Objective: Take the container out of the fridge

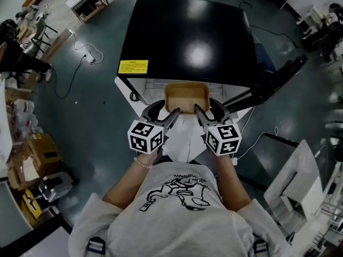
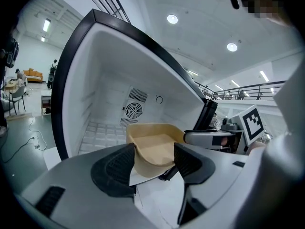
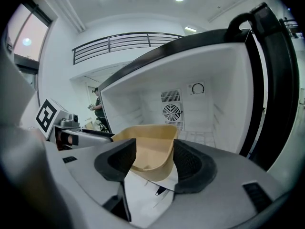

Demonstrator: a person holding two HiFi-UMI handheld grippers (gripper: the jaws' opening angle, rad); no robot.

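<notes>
The left gripper (image 2: 155, 154) has its jaws closed against the near corner of the tan container (image 2: 155, 144). The right gripper (image 3: 155, 151) pinches the opposite near corner in the same way. How firmly each pad bites is hard to judge, because the wall curves away between them.

In the head view the container sits at centre frame, held level at the mouth of the fridge (image 1: 187, 36), just above a white sheet-like surface (image 1: 182, 138) that I cannot identify. It looks empty.

The main risk is the grip. Both tongs hold only the near rim, so the far end hangs unsupported. The thin wall could flex or slide out of the pads if the two hands pull at different speeds or drift apart. One hand twisting would tip the container and could knock it against the open door (image 1: 278, 76) at right of frame.

Behind the container the fridge interior is white and bare, with a round fan vent (image 3: 171, 111) on its back wall and a ribbed floor. The fridge's black top carries a yellow label (image 1: 133, 67).

The fridge stands on a dark grey floor (image 1: 91, 106), with a cable (image 1: 86, 58) trailing at upper left and cardboard boxes (image 1: 32, 154) at lower left. Further off, the right gripper view shows a high white hall with a railed balcony (image 3: 128, 44) and ceiling lights.
</notes>
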